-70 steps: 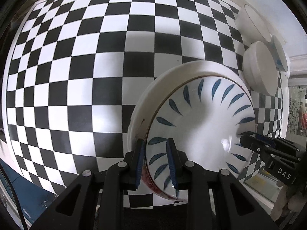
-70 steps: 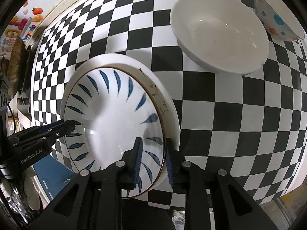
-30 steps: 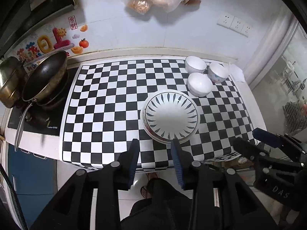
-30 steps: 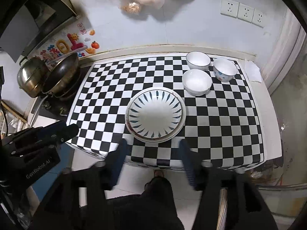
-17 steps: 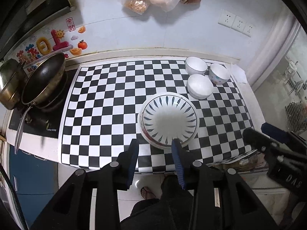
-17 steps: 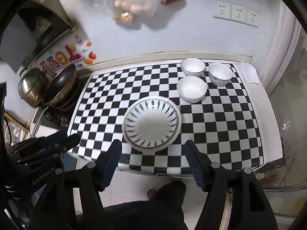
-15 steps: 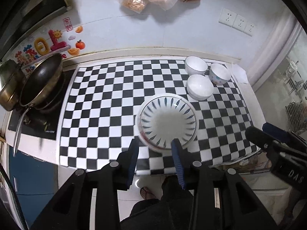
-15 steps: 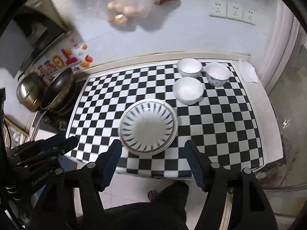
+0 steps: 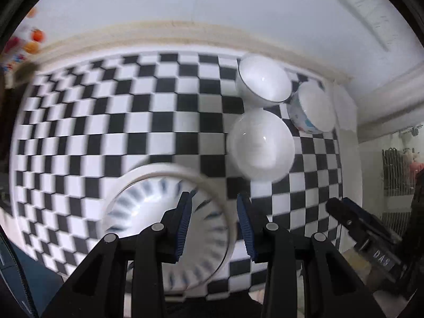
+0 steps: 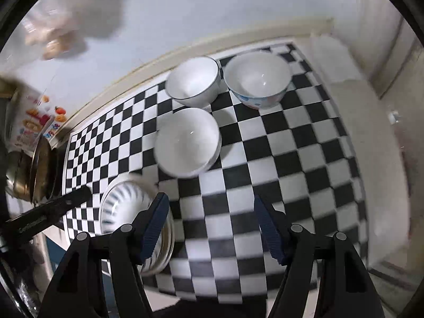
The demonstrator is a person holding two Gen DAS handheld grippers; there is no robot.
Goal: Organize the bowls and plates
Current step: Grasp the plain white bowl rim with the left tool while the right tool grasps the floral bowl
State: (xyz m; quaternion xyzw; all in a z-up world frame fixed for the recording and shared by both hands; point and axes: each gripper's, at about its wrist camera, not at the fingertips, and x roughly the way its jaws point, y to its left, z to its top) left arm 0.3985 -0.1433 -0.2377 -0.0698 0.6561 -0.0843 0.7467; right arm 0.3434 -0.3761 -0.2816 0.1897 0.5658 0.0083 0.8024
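Plates [image 9: 148, 212] sit stacked near the front edge of the checkered counter [image 9: 106, 122], blue-leaf plate on top of a plain white one; both blurred here. That stack looks done. Three bowls are still loose toward the back right: plain white bowl [image 10: 188, 141] nearest the stack, dark-rimmed bowl [image 10: 193, 80] behind it by the wall, patterned bowl [image 10: 255, 78] just beside that one on the right. The two back bowls look touching or nearly so; the front bowl stands close but apart.

Left gripper [image 9: 213, 228] hovers over the plate stack's right rim, fingers parted a little, nothing between them, no contact visible. Right gripper [image 10: 212, 228] hangs above bare counter, in front of the white bowl, jaws spread wide and empty; they have just been widening, then eased in slightly. Each gripper shows at the edge of the other's view.

Step in hand, as I read it: plates finished, move on to nesting bowls. Right gripper seems lined up for the nearest white bowl.

Next move calls for: drop one finger inside the bowl wall and one outside, clamp on the rim, lift clear, then set it in another bowl or the reverse. Glazed rim likely slippery, so grip deep. Watch the neighbouring bowls; tight spacing at the back leaves little finger room.

Wok [image 10: 39, 169] far left, out of the way.
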